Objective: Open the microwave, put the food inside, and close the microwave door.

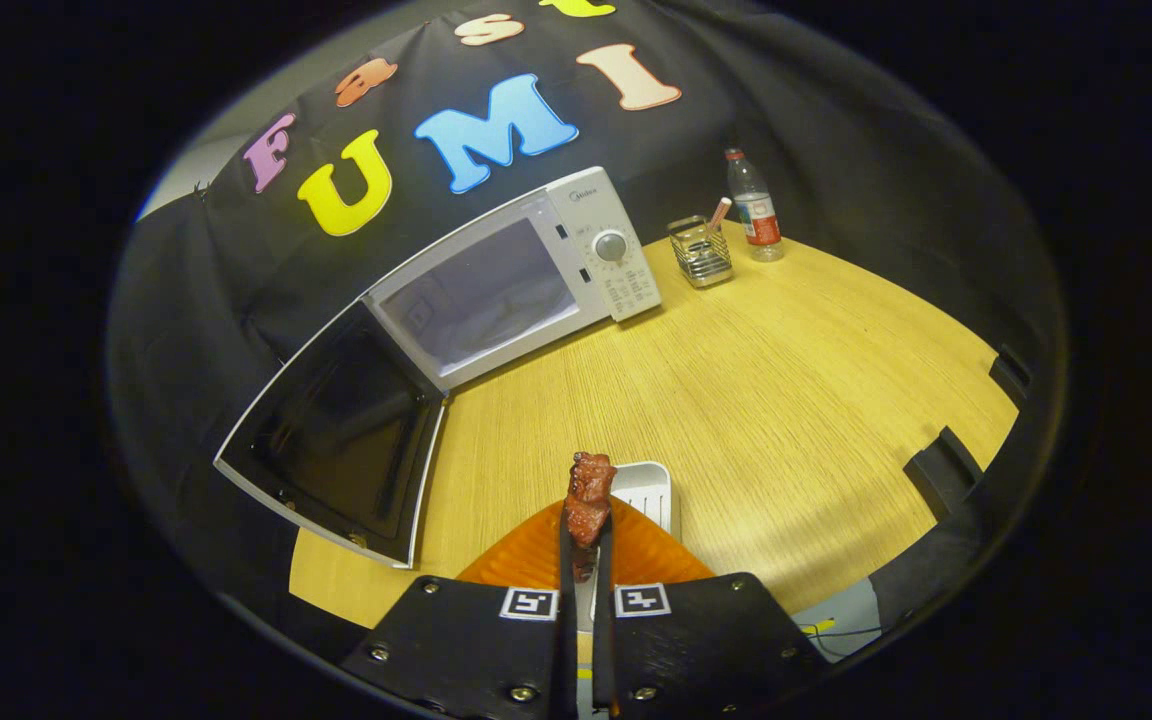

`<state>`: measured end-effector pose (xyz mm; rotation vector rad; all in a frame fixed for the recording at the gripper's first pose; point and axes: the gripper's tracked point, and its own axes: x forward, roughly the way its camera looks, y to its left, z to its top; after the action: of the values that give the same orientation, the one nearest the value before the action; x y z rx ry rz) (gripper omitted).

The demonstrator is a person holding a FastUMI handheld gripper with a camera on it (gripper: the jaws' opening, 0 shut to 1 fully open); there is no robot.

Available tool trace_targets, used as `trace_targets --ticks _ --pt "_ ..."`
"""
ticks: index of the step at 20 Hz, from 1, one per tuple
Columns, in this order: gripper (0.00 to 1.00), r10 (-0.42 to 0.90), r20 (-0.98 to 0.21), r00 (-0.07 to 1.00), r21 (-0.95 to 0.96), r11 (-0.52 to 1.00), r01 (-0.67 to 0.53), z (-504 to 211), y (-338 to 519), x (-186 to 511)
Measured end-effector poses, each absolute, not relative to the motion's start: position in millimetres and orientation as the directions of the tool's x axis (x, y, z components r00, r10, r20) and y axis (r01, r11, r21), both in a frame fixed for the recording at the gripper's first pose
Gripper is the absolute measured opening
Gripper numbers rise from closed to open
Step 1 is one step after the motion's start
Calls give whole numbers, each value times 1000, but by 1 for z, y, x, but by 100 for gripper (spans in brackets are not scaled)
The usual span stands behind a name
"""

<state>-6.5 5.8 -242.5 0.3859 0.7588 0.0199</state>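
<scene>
So you've got a dark reddish-brown chunk of food [588, 500], a white tray [648, 490] and an orange ribbed plate [536, 555] near the light wood-grain tabletop's [786, 400] front edge, plus a white microwave [536, 270] with a black-lined door [336, 440].

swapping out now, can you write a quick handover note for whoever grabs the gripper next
Gripper: shut on the piece of food, held up between the fingers, above the white tray on the table.
Microwave: beyond the fingers, its door swung wide open, cavity looks empty.
Done: door opened, food picked up.
Left: carry the food into the cavity, release it, close the door.
</scene>
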Motion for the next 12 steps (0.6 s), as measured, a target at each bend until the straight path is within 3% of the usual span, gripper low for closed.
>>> trace_targets --ticks 12 --pt "6 237 -458 857 481 876 15 -165 72 105"
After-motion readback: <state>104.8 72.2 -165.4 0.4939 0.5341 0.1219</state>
